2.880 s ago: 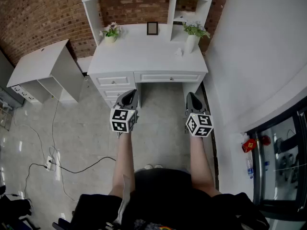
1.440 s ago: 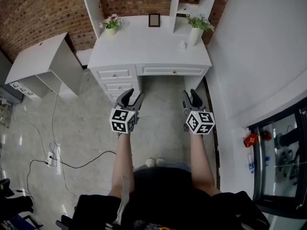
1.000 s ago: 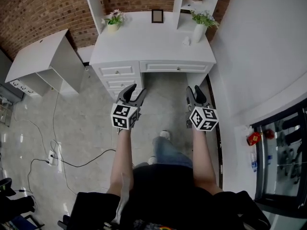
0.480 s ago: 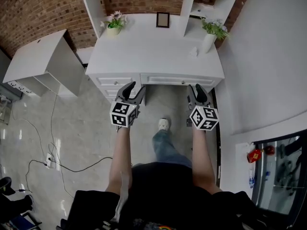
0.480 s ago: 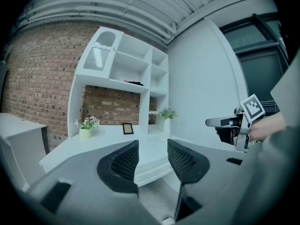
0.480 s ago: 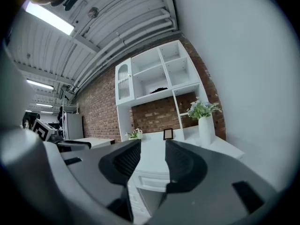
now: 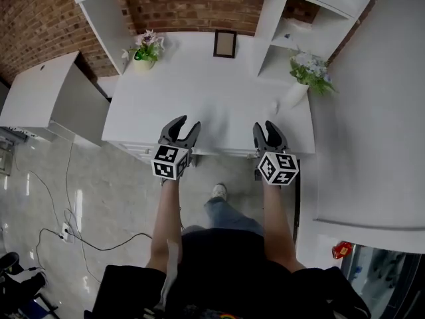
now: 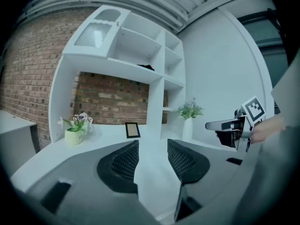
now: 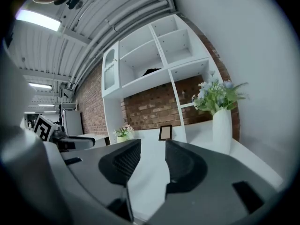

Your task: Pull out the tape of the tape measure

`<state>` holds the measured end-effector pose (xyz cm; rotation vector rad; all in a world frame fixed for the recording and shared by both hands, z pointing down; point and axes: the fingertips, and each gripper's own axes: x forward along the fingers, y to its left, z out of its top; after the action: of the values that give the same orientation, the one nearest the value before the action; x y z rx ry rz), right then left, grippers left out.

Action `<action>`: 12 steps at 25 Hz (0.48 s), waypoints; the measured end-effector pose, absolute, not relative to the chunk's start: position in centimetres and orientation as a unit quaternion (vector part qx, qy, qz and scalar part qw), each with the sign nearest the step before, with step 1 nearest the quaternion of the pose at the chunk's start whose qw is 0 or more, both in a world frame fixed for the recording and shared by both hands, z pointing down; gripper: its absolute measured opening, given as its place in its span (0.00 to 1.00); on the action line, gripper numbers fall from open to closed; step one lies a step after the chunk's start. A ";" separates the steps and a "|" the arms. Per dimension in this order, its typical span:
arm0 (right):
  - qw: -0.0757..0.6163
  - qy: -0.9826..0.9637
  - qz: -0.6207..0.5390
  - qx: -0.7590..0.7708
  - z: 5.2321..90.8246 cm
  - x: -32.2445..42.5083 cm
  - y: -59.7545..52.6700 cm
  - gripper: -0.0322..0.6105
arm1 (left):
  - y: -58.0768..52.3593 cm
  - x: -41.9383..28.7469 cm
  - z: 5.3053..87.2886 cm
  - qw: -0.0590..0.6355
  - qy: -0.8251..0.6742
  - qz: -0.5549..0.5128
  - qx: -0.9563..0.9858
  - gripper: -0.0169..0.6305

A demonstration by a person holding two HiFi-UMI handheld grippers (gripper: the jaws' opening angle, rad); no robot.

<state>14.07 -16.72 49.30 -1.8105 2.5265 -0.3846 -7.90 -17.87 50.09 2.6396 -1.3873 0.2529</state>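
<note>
White desk (image 7: 219,92) fills mid-frame, shelves (image 7: 272,18) rising at its 12 o'clock edge. Left tool (image 7: 184,123) over the desk's 7 o'clock edge, jaws released, only bare desk between them. Right tool (image 7: 264,126) at 5 o'clock, jaws likewise spread, empty. Vase (image 7: 292,95) with greenery at 2 o'clock. Flower pot (image 7: 143,54) at 10 o'clock. Frame (image 7: 225,44) upright at 12. Tape measure: cannot be made out in any view.

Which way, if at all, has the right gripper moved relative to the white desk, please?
Yes: forward; the right gripper now overlaps the white desk's front edge.
</note>
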 end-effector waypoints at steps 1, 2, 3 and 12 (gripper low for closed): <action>0.000 0.807 -0.127 -0.576 49.7 14.3 -18.1 0.27 | -19.4 -7.4 50.3 0.078 -0.462 0.086 0.880 0.28; -0.002 0.807 -0.132 -0.575 50.0 14.6 -19.4 0.27 | -20.7 -6.9 50.5 0.082 -0.460 0.088 0.880 0.28; -0.003 0.806 -0.136 -0.576 50.3 14.9 -20.5 0.27 | -21.9 -6.4 50.8 0.086 -0.457 0.090 0.880 0.28; -0.002 0.792 -0.144 -0.594 50.2 17.3 -26.9 0.27 | -29.0 -2.7 50.3 0.081 -0.421 0.102 0.897 0.28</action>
<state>17.32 -26.92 50.18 -1.8682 2.4913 -0.4518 -2.74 -29.02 50.33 2.6818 -1.2594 0.3060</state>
